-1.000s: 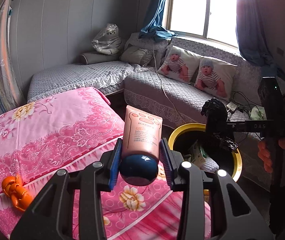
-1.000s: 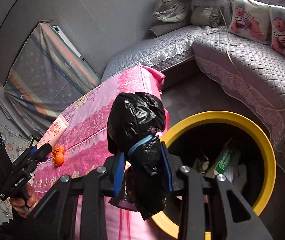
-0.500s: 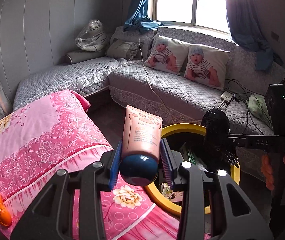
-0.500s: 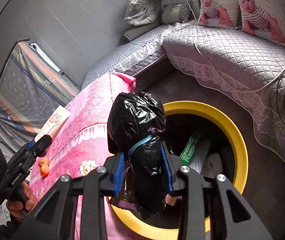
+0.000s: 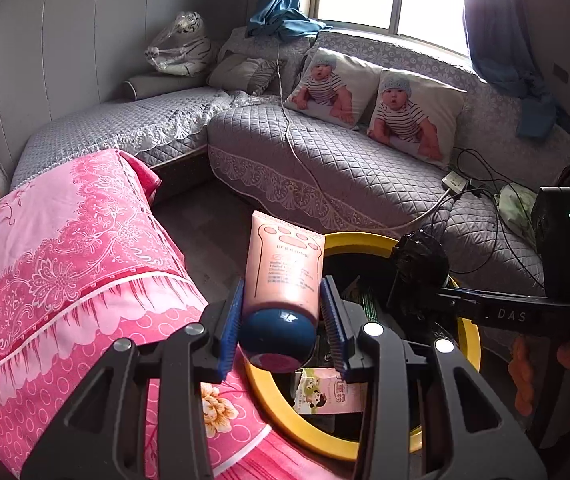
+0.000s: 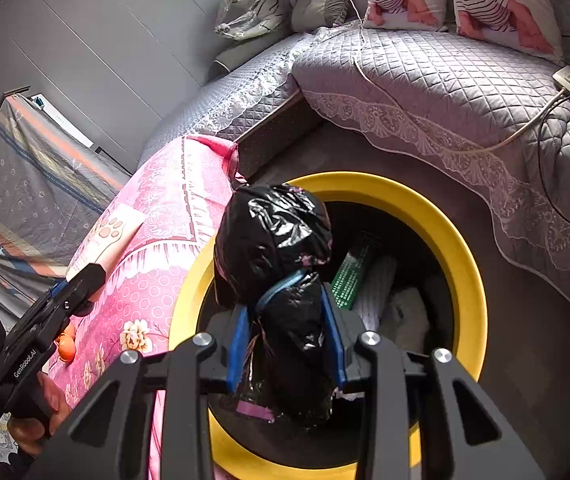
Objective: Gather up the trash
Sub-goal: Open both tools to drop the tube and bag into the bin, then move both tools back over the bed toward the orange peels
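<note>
The right tool (image 5: 417, 280) bears "DAS" on its arm. The left tool (image 6: 81, 280) reads "GenRobot.AI". Print on the pink tube (image 5: 283, 268) is too blurred to read.

Grey quilted sofa (image 5: 349, 168), two baby-print cushions (image 5: 413, 116), pink floral bedcover (image 5: 65, 248), wrapped tiger toy (image 5: 179, 46).

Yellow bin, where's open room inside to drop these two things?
Inside the yellow bin, the dark stretch along the far rim is free. Crowded: green box and white wrappers on the sofa side, milk carton at the near rim.
</note>
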A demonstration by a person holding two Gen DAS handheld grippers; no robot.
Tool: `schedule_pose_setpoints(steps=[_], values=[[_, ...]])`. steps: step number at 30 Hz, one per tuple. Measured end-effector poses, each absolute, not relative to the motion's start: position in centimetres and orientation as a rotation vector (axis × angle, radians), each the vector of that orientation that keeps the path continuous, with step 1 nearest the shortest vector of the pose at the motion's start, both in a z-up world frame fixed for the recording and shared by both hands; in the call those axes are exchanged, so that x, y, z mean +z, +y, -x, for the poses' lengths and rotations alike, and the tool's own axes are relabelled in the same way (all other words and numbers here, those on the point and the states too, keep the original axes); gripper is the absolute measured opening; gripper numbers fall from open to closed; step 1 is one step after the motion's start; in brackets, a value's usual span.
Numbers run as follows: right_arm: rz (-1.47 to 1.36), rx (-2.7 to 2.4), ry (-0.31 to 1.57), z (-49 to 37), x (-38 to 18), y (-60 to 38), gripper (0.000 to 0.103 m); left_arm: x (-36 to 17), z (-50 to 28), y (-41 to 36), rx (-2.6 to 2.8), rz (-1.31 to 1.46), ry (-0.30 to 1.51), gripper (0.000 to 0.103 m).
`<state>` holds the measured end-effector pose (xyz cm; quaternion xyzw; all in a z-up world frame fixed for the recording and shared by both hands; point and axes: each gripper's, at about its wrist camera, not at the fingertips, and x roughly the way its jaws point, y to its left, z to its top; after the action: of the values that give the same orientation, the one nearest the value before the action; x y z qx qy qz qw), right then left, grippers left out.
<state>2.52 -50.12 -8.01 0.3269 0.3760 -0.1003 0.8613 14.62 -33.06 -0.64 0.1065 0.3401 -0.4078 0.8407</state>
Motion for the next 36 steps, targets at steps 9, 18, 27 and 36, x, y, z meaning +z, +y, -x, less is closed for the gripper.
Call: schedule_pose_setpoints(steps=[9, 18, 27, 36], values=[[-0.704, -0.276, 0.793, -2.0, -7.9, -51.1, 0.051, -1.0, -15.6, -32.7, -0.853, -0.155, 0.751, 0.07], [-0.68, -0.251, 0.751, -0.8, -5.9, -50.4, 0.063, 1.3, -17.9, -26.0, -0.754, -0.017, 0.706, 0.091], [-0.411, 0.054, 0.761, -6.6, -2.5, -39.4, 0.064, 2.1, -17.0, -9.3, -0.49, 0.016, 0.616, 0.092], [-0.1, 0.5, 0.861, -16.2, -2.5, -18.5, 0.064, 0.5, -13.6, 8.6, -0.14, 0.158, 0.655, 0.092]])
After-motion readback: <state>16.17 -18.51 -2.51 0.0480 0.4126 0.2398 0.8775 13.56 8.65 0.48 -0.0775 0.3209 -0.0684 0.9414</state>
